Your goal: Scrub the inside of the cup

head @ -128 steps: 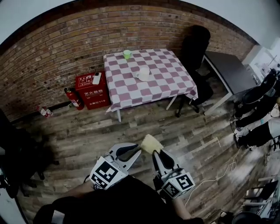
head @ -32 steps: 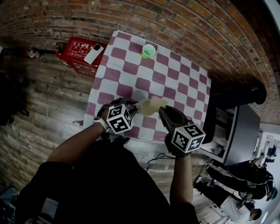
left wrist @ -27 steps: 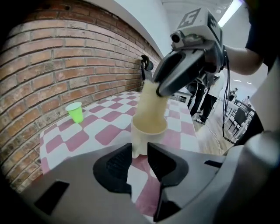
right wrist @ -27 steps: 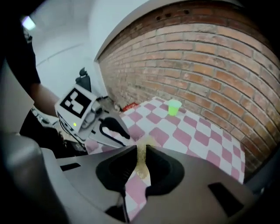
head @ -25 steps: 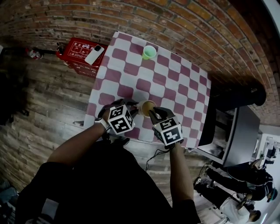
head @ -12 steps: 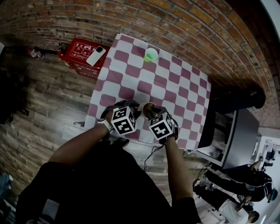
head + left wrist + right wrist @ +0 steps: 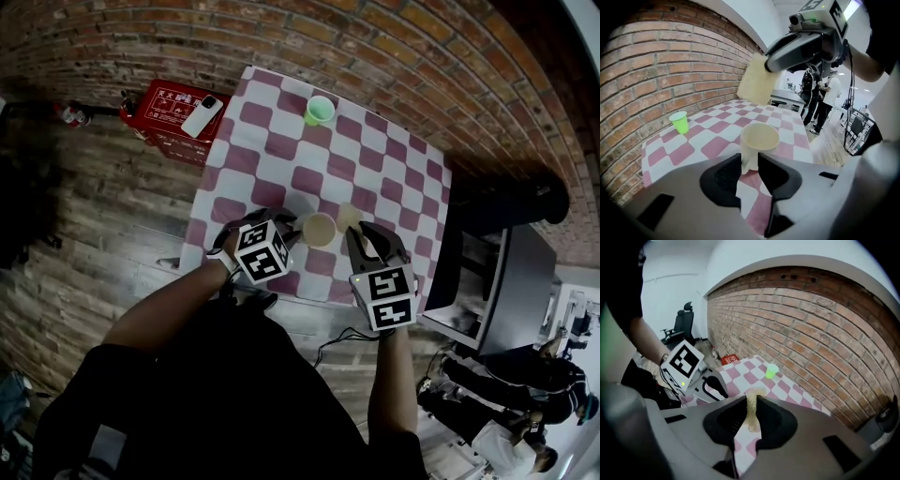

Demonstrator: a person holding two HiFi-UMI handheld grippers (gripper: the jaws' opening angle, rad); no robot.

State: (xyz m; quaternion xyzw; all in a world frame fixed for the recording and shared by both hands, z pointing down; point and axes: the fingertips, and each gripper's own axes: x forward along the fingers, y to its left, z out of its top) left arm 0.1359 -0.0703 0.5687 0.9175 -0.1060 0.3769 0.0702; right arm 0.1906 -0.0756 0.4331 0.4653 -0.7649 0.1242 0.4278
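Right gripper (image 7: 364, 232) pulled its one clenched sponge (image 7: 349, 216) from the cup (image 7: 319, 229) (one of two) clamped by left gripper (image 7: 291, 234).

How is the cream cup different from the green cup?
The cream cup is pale; the green cup is bright green. The cream cup is clamped in the left gripper; the green cup stands free. The cream cup is at the table's near edge, the green cup by the brick wall. Both are upright, mouths up.
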